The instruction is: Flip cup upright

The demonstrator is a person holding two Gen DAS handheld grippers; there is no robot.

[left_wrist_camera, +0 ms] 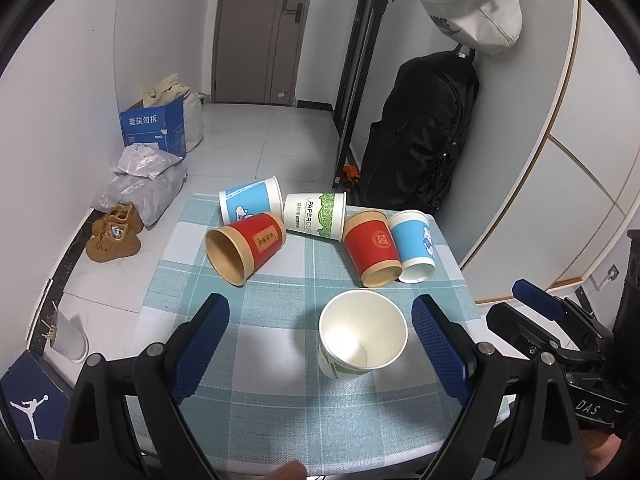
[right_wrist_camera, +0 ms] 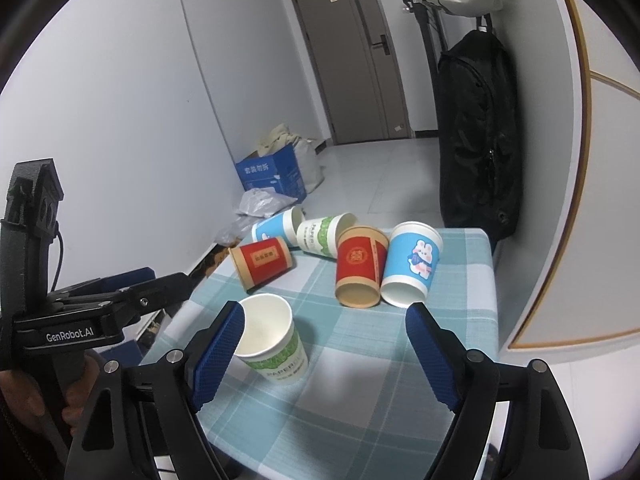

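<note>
Left wrist view: the left gripper (left_wrist_camera: 320, 344) hovers with its blue-padded jaws spread wide, released and holding nothing. Between the jaws, nearer the right pad but not touching, a white paper cup with green leaf print (left_wrist_camera: 362, 340) stands upright, mouth up, on the teal and white checked tablecloth (left_wrist_camera: 280, 408). Beyond it, five more paper cups lie tipped over in a loose row. In the right wrist view, the right gripper (right_wrist_camera: 326, 354) is likewise spread wide and holds nothing, the upright cup (right_wrist_camera: 272, 344) just beside its left pad.
</note>
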